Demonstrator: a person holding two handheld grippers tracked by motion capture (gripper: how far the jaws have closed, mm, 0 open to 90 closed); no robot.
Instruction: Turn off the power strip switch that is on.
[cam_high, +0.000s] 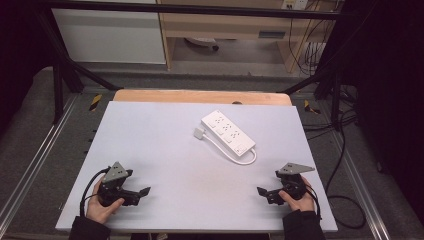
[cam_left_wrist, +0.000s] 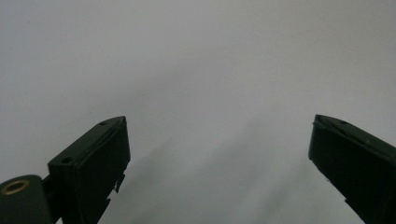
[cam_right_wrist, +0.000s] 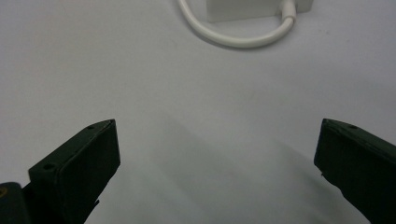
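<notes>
High view: white power strip (cam_high: 228, 132) lies diagonally right of frame centre on the counter (cam_high: 150, 150), its cord (cam_high: 240, 159) looped below it. Left hand-held gripper (cam_high: 142, 194) lower left, right hand-held gripper (cam_high: 262, 192) lower right, both jaws wide, holding nothing

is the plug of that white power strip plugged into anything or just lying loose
Lying loose. The plug rests on the bare table beside the power strip, its cord looping back.

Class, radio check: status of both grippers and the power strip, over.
Left gripper open, empty, near table edge. Right gripper open, empty. Power strip lies untouched mid-table, cable looped beside it. Nothing in the way.
</notes>
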